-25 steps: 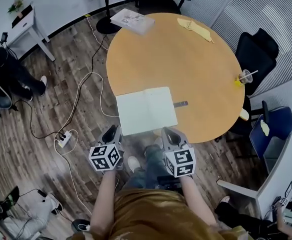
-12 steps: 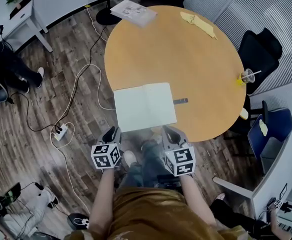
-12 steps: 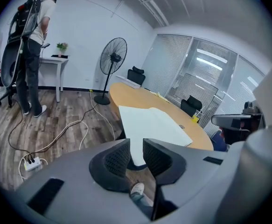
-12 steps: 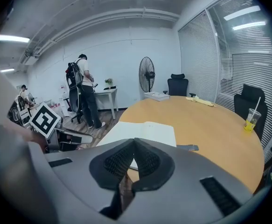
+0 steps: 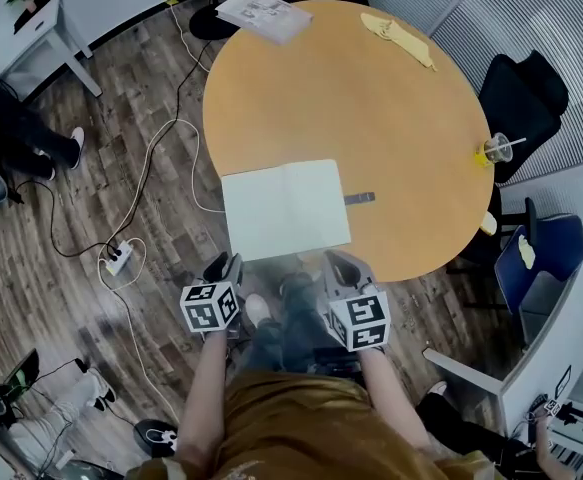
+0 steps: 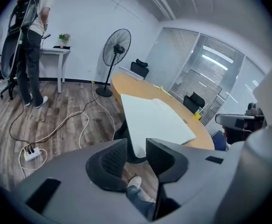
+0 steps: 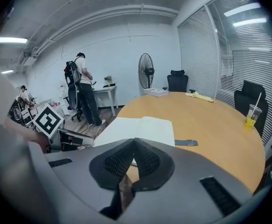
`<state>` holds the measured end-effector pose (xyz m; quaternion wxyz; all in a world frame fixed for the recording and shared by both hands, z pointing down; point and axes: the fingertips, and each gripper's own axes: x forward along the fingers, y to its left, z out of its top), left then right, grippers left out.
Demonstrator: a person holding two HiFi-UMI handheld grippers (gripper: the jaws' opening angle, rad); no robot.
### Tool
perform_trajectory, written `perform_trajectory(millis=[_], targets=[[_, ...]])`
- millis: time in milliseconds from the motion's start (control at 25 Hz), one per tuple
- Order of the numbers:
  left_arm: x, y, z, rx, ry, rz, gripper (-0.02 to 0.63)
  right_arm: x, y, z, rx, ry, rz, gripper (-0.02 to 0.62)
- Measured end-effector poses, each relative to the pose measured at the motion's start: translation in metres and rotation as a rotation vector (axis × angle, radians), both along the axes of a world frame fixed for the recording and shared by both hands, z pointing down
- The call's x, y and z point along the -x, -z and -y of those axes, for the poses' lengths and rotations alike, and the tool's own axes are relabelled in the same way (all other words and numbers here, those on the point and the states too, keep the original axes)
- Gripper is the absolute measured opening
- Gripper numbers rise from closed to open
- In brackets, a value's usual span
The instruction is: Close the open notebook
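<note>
Left hand-held gripper just opened wider, empty (right hand-held gripper closed, empty), near open notebook

Plain white-walled office, kinda bare
Round wooden table on dark plank floor, black chair, standing fan, window blinds.

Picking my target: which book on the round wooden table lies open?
The plain white paper notebook at the near edge, spread flat with both pages up; the printed booklet overhanging the far edge is closed.
</note>
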<state>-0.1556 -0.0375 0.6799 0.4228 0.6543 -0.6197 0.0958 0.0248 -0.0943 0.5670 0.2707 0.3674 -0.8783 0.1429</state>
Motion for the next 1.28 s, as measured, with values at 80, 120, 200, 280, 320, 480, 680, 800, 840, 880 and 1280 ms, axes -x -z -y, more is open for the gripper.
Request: perform_trajectory(millis=[80, 120, 200, 280, 320, 480, 680, 800, 840, 880, 1280], targets=[[0.001, -0.006, 0.001, 0.015, 0.031, -0.046, 0.145, -0.002, -0.003, 0.002, 0.007, -0.003, -0.004, 0.012], [0.001, -0.008, 0.002, 0.02, 0.042, -0.07, 0.153, -0.003, -0.005, 0.002, 0.009, -0.003, -0.005, 0.012], [0.0, -0.01, 0.003, 0.024, 0.051, -0.099, 0.158, -0.002, -0.007, 0.003, 0.014, -0.002, -0.008, 0.012], [-0.003, -0.011, 0.005, 0.023, 0.048, -0.108, 0.158, -0.002, -0.009, 0.004, 0.019, 0.001, -0.012, 0.012], [-0.005, -0.011, 0.006, 0.025, 0.046, -0.112, 0.158, -0.001, -0.009, 0.004, 0.02, 0.004, -0.015, 0.012], [-0.011, -0.015, 0.006, 0.035, 0.06, -0.15, 0.16, 0.0, -0.012, 0.006, 0.025, 0.016, -0.021, 0.012], [-0.01, -0.02, 0.005, 0.041, 0.117, -0.23, 0.161, 0.0, -0.013, 0.008, 0.041, 0.008, -0.009, 0.012], [-0.01, -0.02, 0.006, 0.035, 0.15, -0.29, 0.161, -0.001, -0.013, 0.01, 0.044, 0.002, -0.007, 0.012], [-0.01, -0.019, 0.007, 0.028, 0.16, -0.311, 0.161, -0.001, -0.013, 0.011, 0.045, 0.002, -0.008, 0.012], [-0.01, -0.018, 0.009, 0.02, 0.168, -0.333, 0.161, -0.002, -0.013, 0.011, 0.046, 0.001, -0.009, 0.012], [-0.017, -0.028, 0.011, 0.054, 0.203, -0.436, 0.164, -0.005, -0.015, 0.011, 0.053, -0.009, -0.003, 0.012]])
